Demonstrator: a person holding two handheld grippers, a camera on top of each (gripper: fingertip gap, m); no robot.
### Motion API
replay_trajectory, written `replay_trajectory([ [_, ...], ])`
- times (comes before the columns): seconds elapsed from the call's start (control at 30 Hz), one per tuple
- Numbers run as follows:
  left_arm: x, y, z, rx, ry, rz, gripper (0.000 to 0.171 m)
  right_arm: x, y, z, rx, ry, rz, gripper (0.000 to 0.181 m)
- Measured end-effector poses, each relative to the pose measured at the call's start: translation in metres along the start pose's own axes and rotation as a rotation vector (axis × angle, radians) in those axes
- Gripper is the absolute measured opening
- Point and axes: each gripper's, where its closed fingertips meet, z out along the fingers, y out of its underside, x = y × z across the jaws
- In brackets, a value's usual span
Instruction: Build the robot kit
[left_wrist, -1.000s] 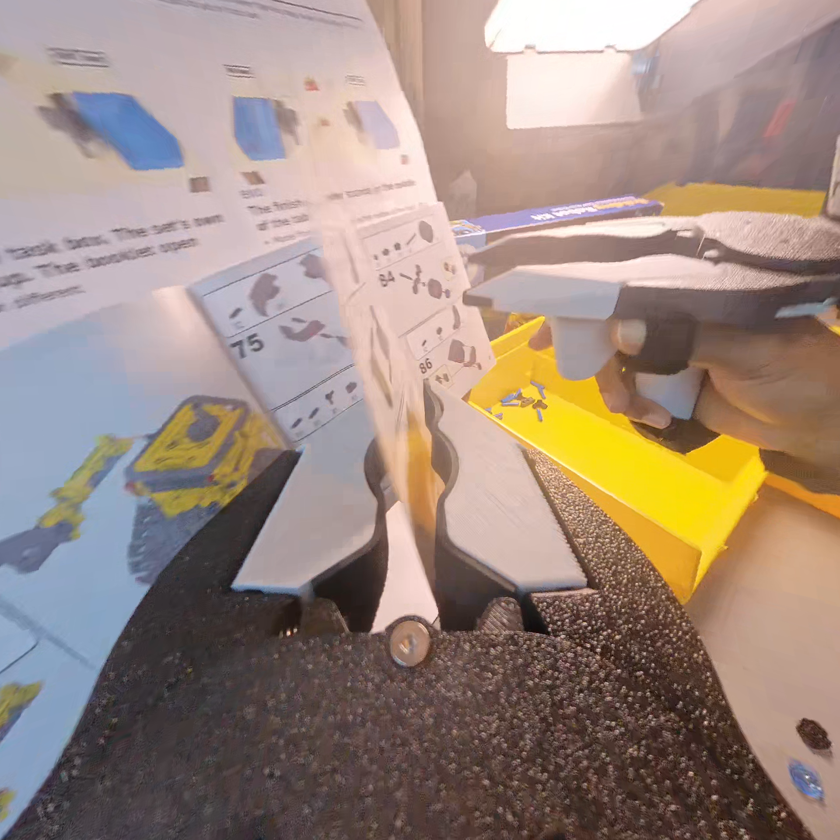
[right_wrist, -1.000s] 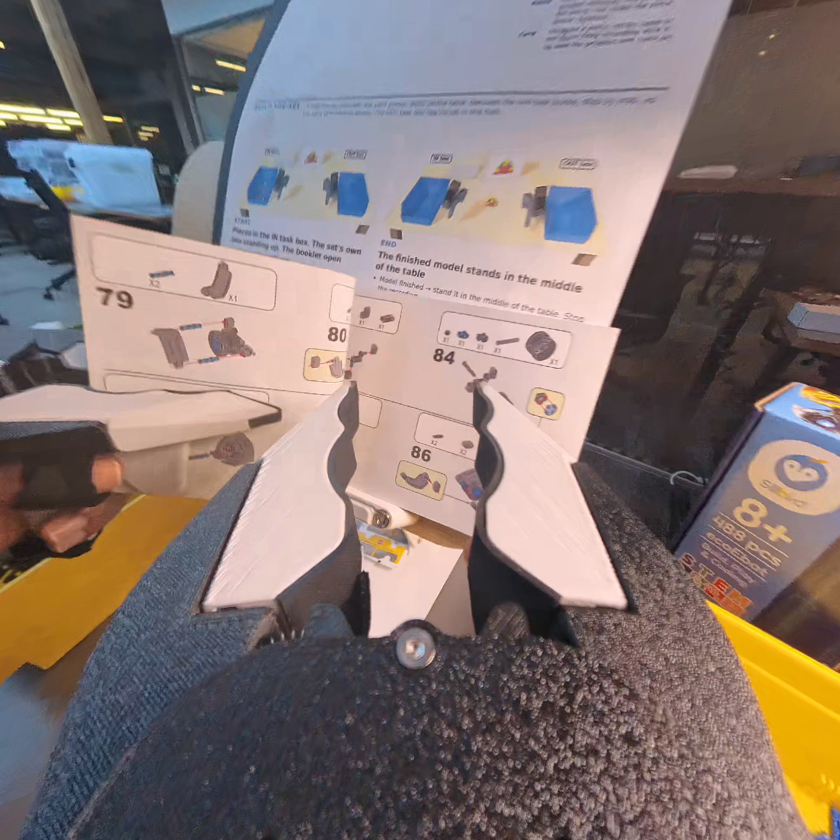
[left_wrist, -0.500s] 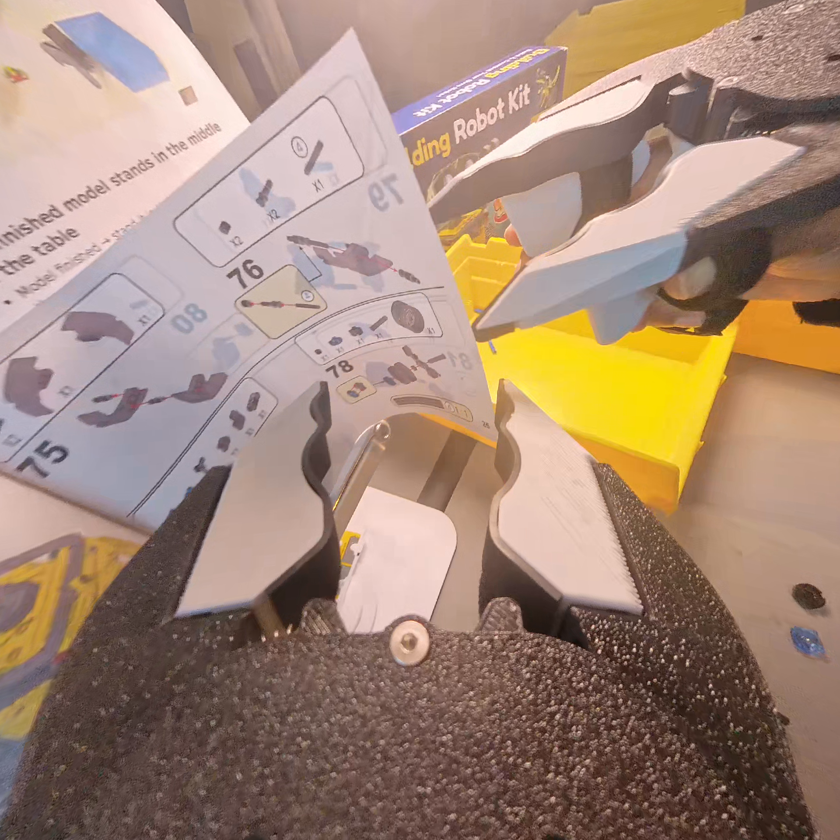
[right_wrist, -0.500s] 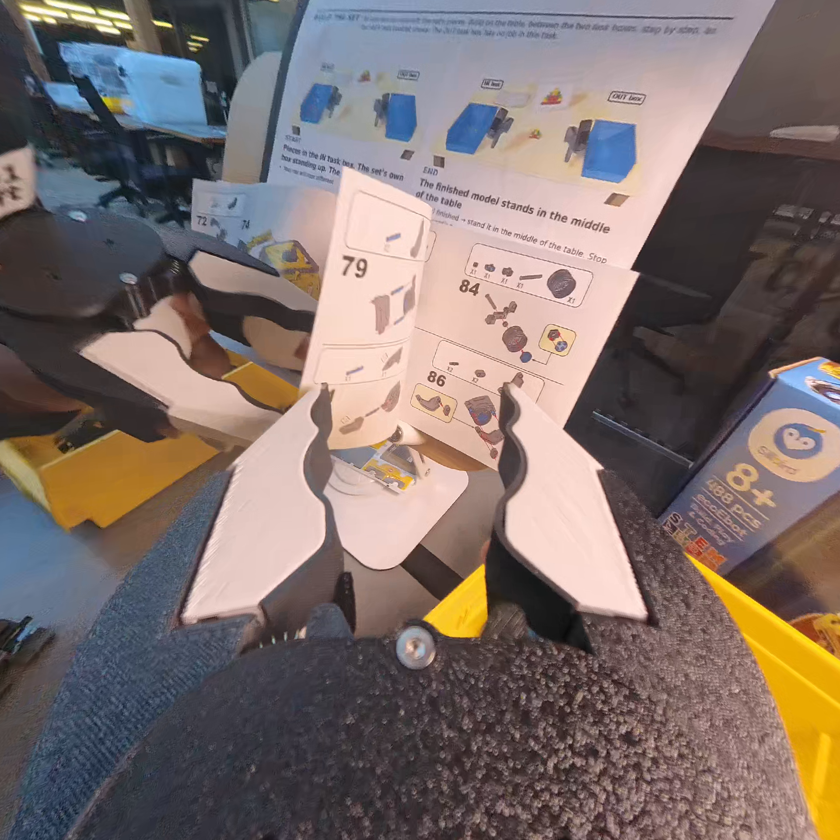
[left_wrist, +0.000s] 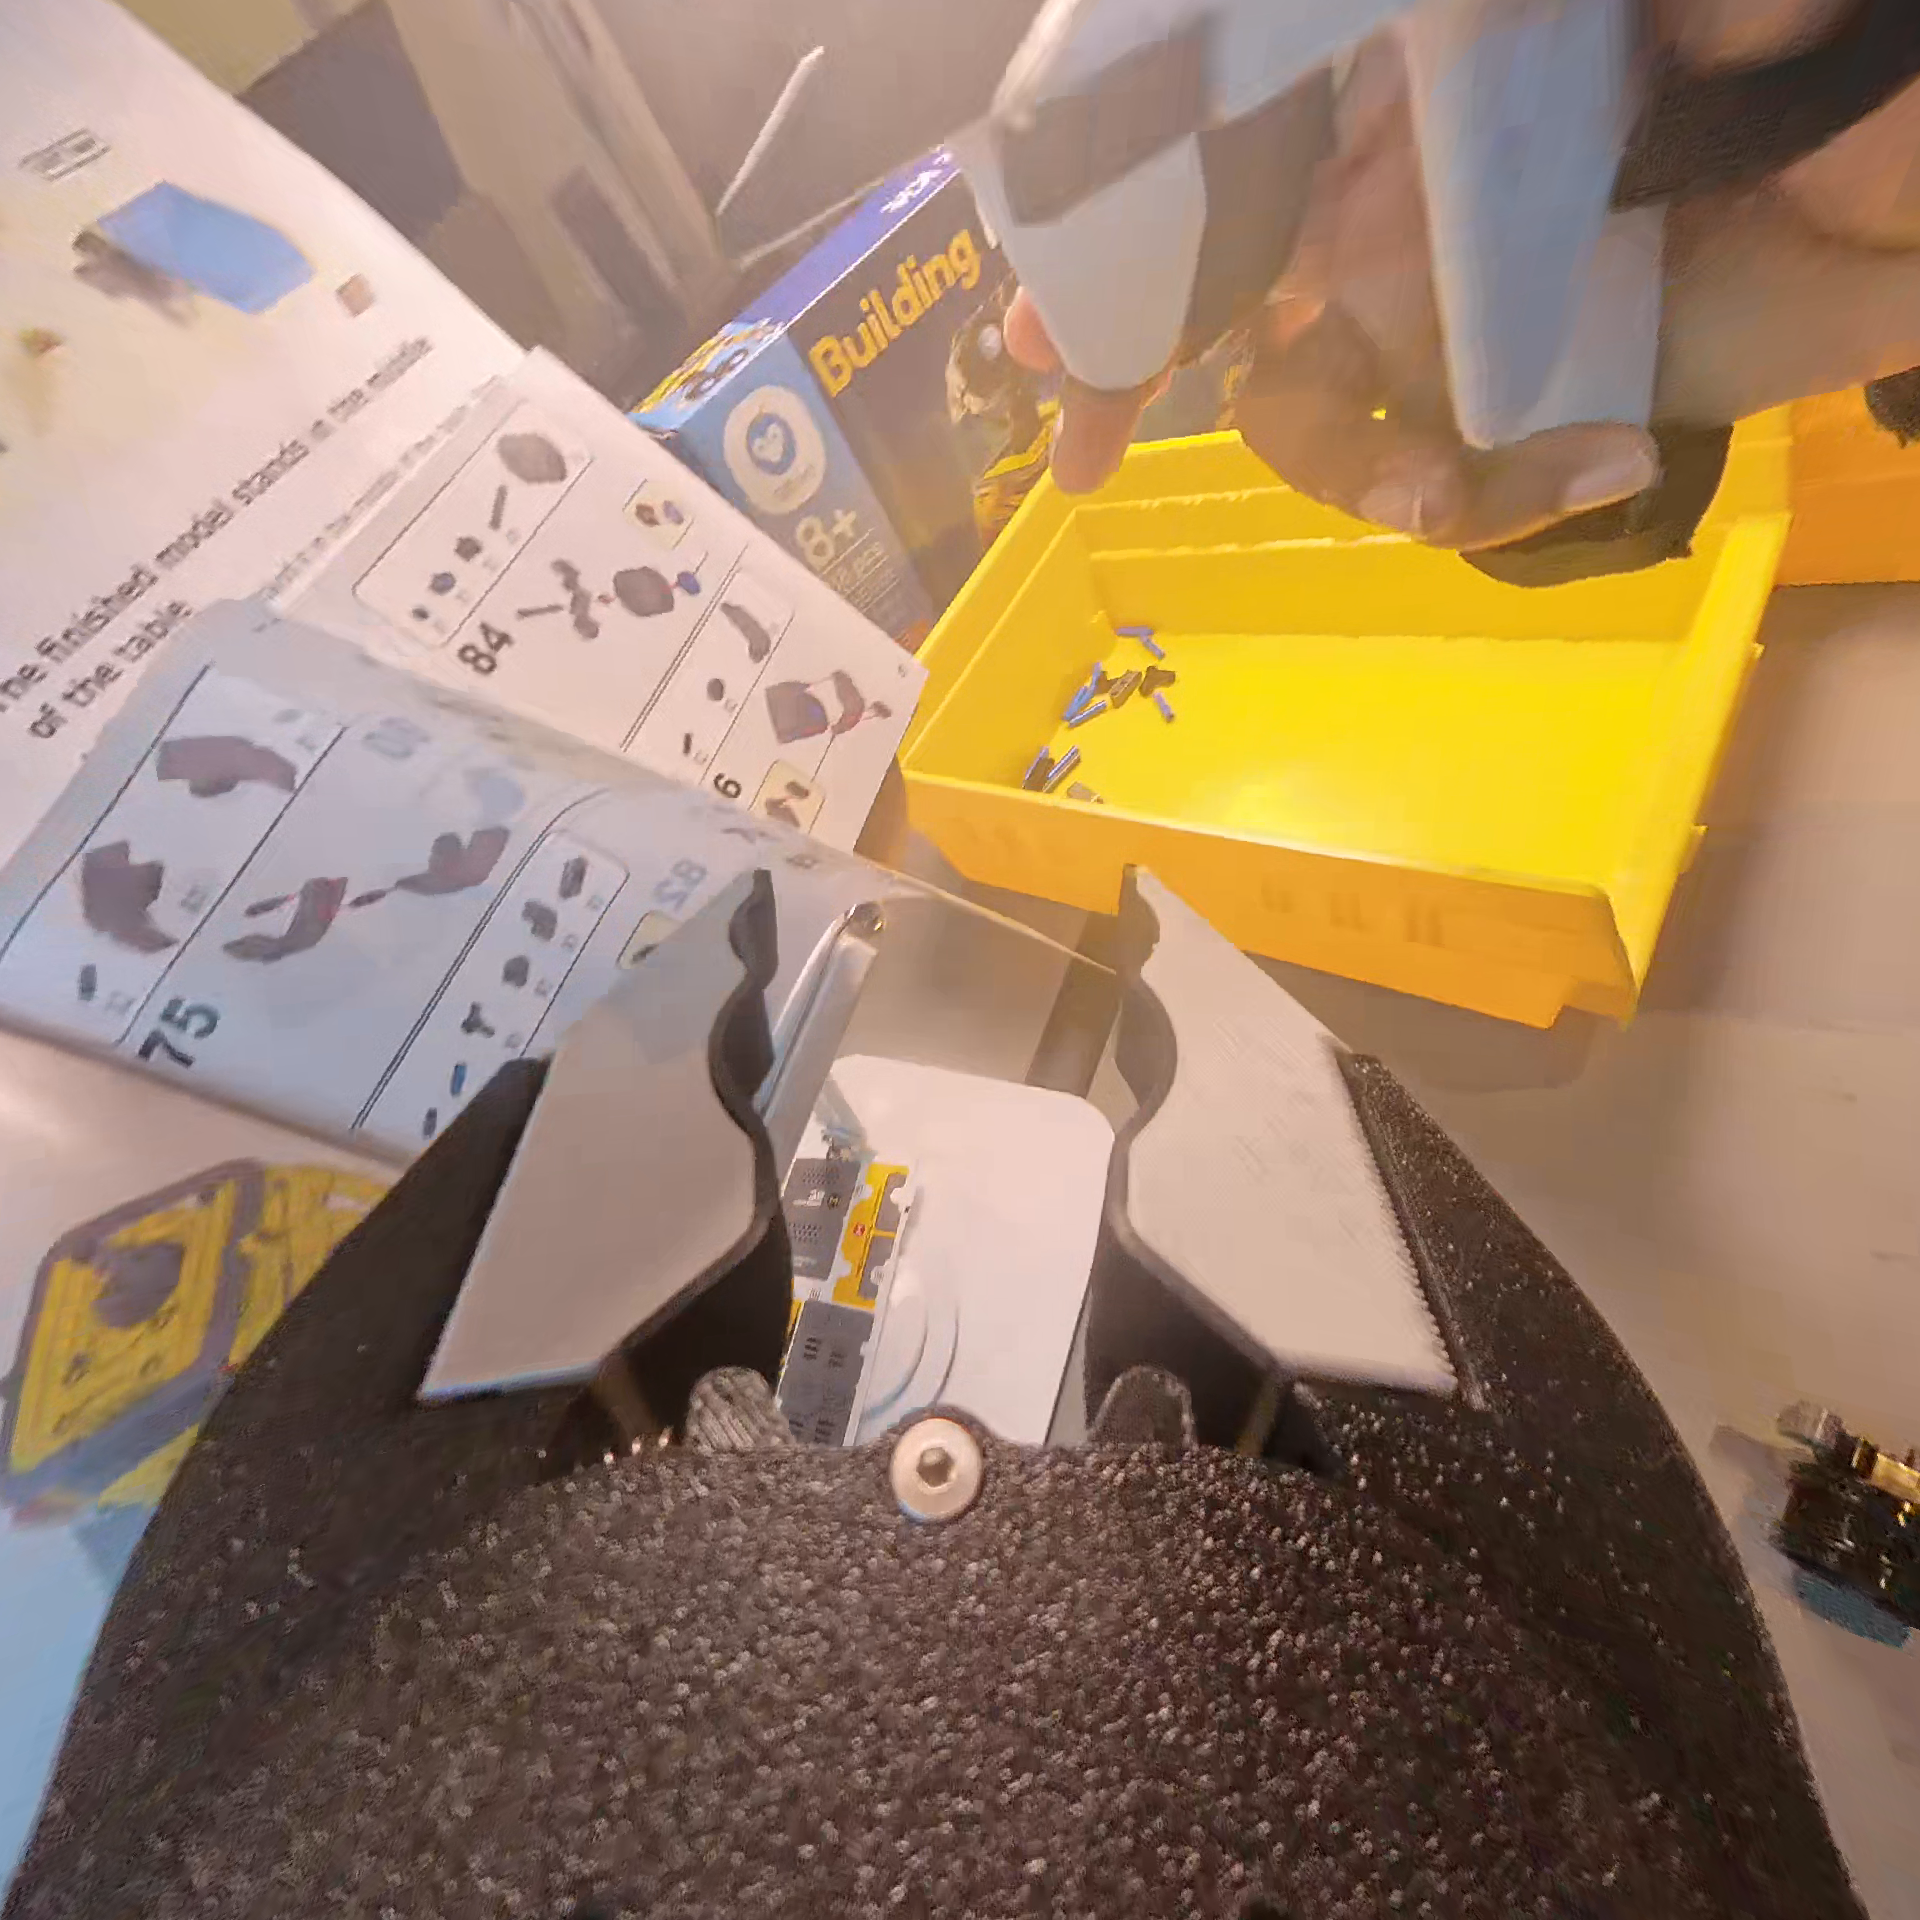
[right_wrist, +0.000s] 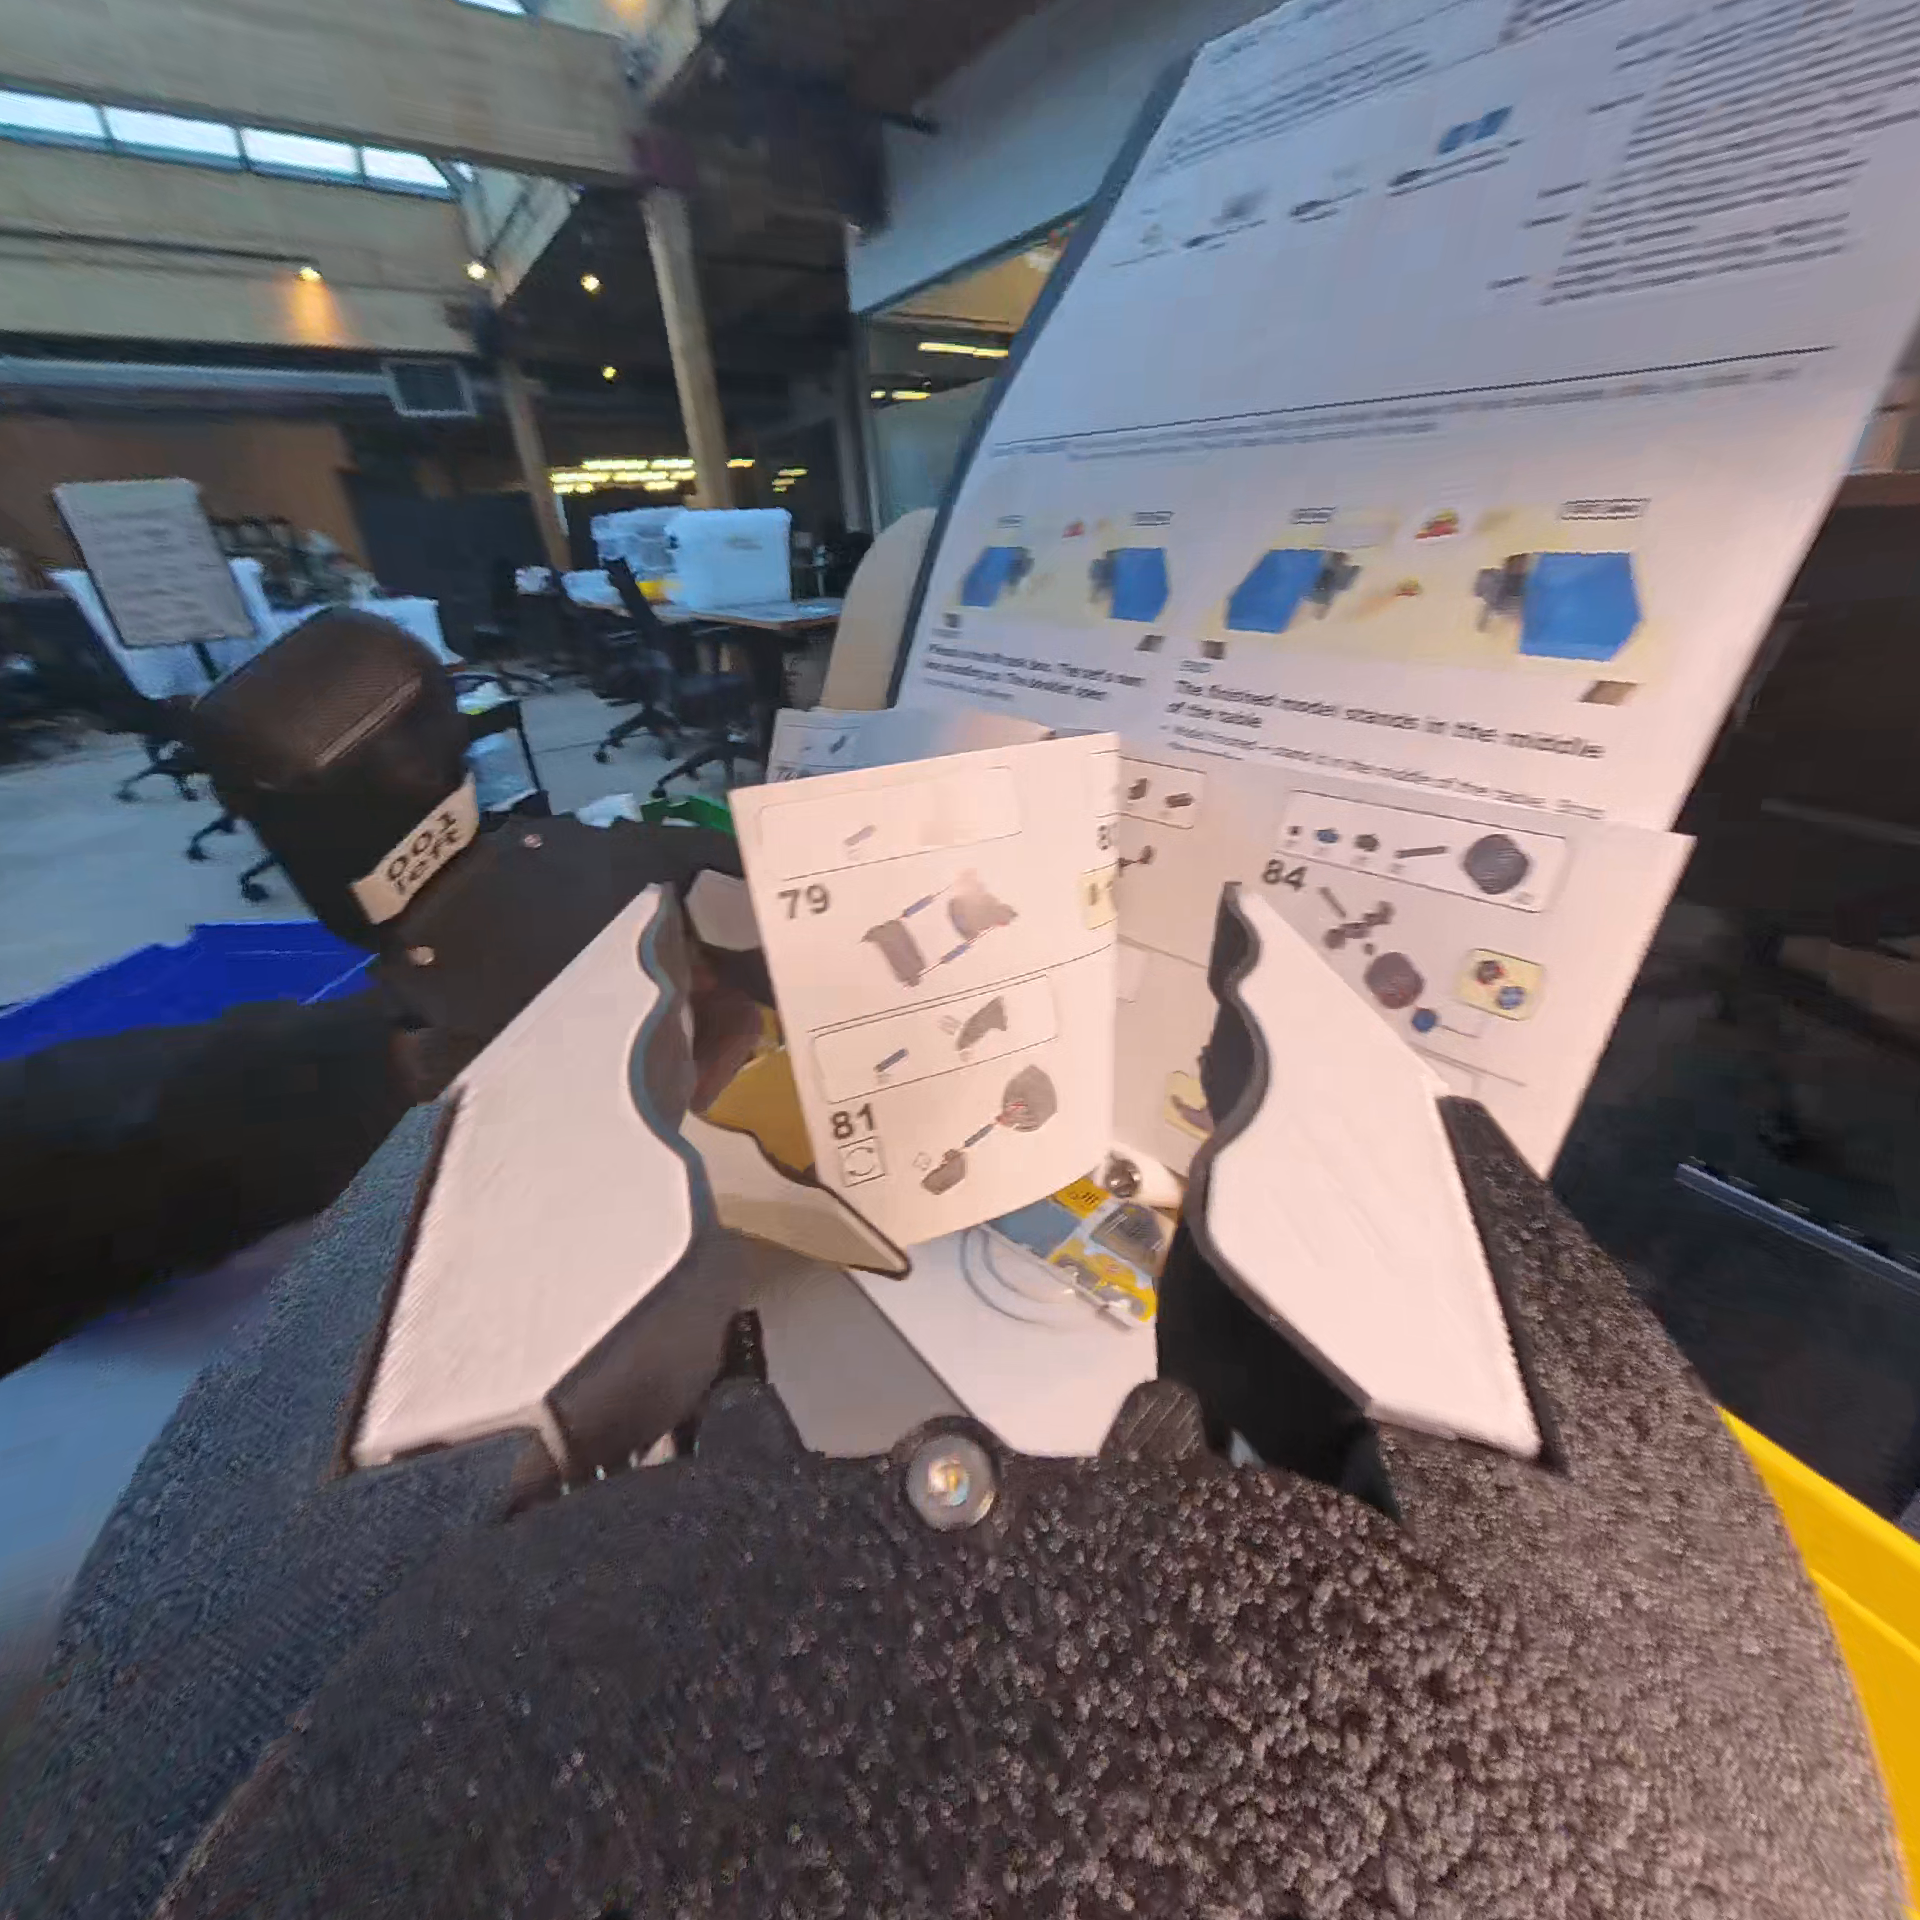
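Left gripper (left_wrist: 945, 894) jaws wide, empty, beside booklet (left_wrist: 343, 883); right gripper (right_wrist: 951, 904) jaws wide, empty, facing booklet.

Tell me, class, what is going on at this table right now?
A person holds two hand-held tongs over an open instruction booklet propped on a white stand. Both the left tongs and the right tongs are open and grip nothing; one booklet page stands loose between the right fingers. A big printed sheet rises behind. Beside it sit a yellow tray holding small blue pins and a kit box.
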Motion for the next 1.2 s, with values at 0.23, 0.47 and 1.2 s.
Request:
replay_trajectory([
  [0.23,0.01,-0.001,0.011,-0.042,0.002,0.094,0.075,0.052,0.048,0.009,-0.269,0.294,-0.273,0.039],
  [0.47,-0.065,0.054,-0.027,-0.245,-0.354,0.013,0.05,0.141,0.065,-0.014,-0.389,0.598,-0.354,0.036],
  [1.2,-0.089,0.07,-0.045,-0.245,-0.416,0.139,0.022,0.092,0.108,0.009,-0.41,0.469,-0.414,0.016],
])
